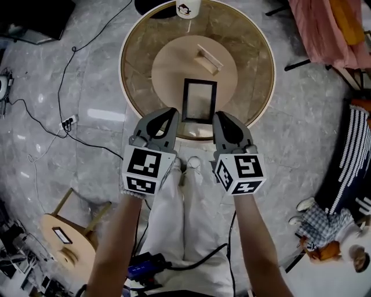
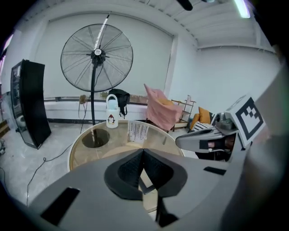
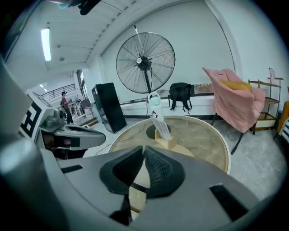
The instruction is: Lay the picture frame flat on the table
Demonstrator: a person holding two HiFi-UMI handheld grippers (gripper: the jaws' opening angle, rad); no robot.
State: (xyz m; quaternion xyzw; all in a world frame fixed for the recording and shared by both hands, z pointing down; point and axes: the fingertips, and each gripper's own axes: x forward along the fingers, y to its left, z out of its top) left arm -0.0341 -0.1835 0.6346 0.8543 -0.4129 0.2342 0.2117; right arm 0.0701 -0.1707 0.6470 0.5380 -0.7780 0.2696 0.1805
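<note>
Picture frame lies flat on round glass table, near edge, black border up. Left gripper hangs just left of frame, jaws closed tip to tip, empty. Right gripper just right of frame, jaws likewise together, empty. Wooden stand farther back; white bottle at far rim.

Large open workroom, studio type.
Grey marble floor, loose cables, power strip; far side: tall pedestal fan, black cabinet; round glass table.
</note>
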